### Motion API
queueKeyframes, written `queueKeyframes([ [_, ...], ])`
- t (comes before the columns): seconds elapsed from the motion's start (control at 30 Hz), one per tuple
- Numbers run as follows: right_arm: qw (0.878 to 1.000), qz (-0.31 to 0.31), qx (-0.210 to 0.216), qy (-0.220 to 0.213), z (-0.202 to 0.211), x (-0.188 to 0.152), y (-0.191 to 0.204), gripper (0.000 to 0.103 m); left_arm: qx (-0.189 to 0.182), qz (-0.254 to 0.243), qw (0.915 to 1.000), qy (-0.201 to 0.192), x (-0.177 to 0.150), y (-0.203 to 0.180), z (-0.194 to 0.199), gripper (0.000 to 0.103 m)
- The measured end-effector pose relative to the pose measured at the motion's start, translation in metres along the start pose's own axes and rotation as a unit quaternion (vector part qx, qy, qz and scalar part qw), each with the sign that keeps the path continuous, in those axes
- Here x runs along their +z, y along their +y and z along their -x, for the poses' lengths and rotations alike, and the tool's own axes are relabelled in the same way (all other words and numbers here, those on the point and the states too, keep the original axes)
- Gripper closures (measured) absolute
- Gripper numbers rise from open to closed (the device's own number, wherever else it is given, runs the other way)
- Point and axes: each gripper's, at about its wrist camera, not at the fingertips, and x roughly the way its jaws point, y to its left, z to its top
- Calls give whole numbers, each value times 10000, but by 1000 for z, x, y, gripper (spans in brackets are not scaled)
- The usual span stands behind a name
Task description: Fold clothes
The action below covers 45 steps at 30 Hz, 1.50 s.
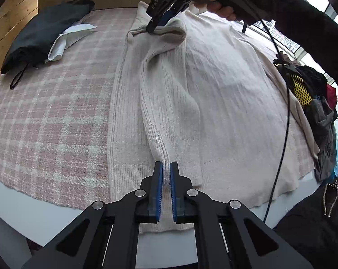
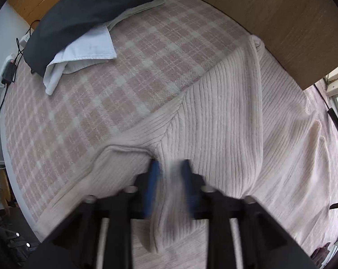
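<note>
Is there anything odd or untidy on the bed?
Nothing looks damaged. Only the heap of dark clothes hangs untidily over the bed's right edge. The cream sweater lies flat on the checked blanket, its sleeve pinched at both ends.

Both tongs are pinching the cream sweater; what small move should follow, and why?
Probably lift both together and carry the pinched fold sideways across the body. The left tongs grip the sweater near its hem, and the right tongs grip near its far end, so the fold between them is held.
</note>
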Motion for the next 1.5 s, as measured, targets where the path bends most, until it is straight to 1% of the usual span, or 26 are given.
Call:
queueKeyframes([
  [0.03, 9999, -86, 97, 21, -1, 1, -4, 97, -59, 20, 10000, -40, -2, 0, 8, 97],
  [0.17, 9973, -301, 565, -358, 19, 9, -16, 97, -475, 291, 9982, -199, -9, 4, 45, 97],
  [0.23, 9930, -477, 925, -567, 30, 14, -21, 97, -797, 501, 9953, -213, -14, 4, 58, 97],
  [0.3, 9875, -633, 1259, -700, 35, 21, -24, 97, -1197, 756, 9898, -183, -21, 5, 60, 97],
  [0.33, 9869, -568, 1330, -710, 31, 26, -16, 94, -1085, 821, 9907, -68, -24, 6, 51, 97],
  [0.37, 9891, -432, 1251, -638, 24, 32, -4, 92, -798, 837, 9932, 130, -26, 8, 39, 96],
  [0.43, 9935, -242, 1067, -327, 17, 38, 19, 87, -337, 898, 9936, 590, -33, 15, 12, 96],
  [0.5, 9887, -233, 1418, -420, 27, 33, 19, 83, -47, 1044, 9905, 897, -42, 24, 1, 96],
  [0.57, 9780, -339, 1910, -763, 50, 19, 4, 75, 130, 961, 9920, 809, -44, 24, 12, 96],
  [0.6, 9730, -470, 2041, -975, 61, 11, -8, 67, 195, 906, 9936, 640, -43, 21, 21, 96],
  [0.63, 9685, -631, 2063, -1245, 72, 4, -21, 65, 249, 839, 9951, 461, -39, 17, 30, 94],
  [0.67, 9695, -761, 1896, -1355, 76, 0, -30, 65, 288, 761, 9962, 297, -36, 12, 38, 90],
  [0.73, 9708, -1014, 1529, -1544, 82, -6, -47, 65, 232, 551, 9981, 113, -25, -1, 42, 90],
  [0.8, 9732, -963, 1567, -1384, 73, -7, -45, 70, 115, 343, 9993, 108, -14, -10, 34, 89],
  [0.87, 9748, -726, 1742, -1190, 59, -9, -28, 73, 133, 225, 9994, 226, -6, -11, 19, 88],
  [1.0, 9894, -18, 1210, -804, 20, 1, 22, 73, 154, 404, 9978, 503, -10, 7, -3, 88],
  [1.1, 9922, -70, 946, -809, 2, 7, 36, 72, 356, 473, 9967, 563, -19, 20, -12, 85],
  [1.13, 9924, -131, 886, -842, -2, 9, 39, 70, 345, 541, 9966, 515, -20, 23, -9, 85],
  [1.17, 9927, -208, 889, -794, -2, 9, 38, 70, 409, 670, 9956, 521, -21, 27, -5, 85],
  [1.2, 9928, -285, 898, -739, -1, 10, 37, 70, 429, 785, 9947, 501, -22, 30, 0, 88],
  [1.23, 9913, -387, 1000, -761, 4, 6, 33, 70, 300, 852, 9951, 390, -23, 30, 8, 89],
  [1.27, 9895, -490, 1109, -789, 9, 3, 29, 70, 185, 906, 9953, 288, -25, 30, 14, 85],
  [1.3, 9896, -494, 1092, -799, 12, -1, 28, 70, 140, 898, 9956, 234, -26, 28, 18, 81],
  [1.37, 9900, -486, 1037, -818, 19, -9, 27, 70, 211, 722, 9968, 287, -28, 22, 16, 78],
  [1.43, 9905, -478, 982, -836, 26, -16, 25, 70, 246, 582, 9972, 394, -28, 18, 7, 78],
  [1.5, 9912, -462, 929, -820, 26, -19, 29, 70, 180, 582, 9970, 473, -27, 17, 0, 78],
])
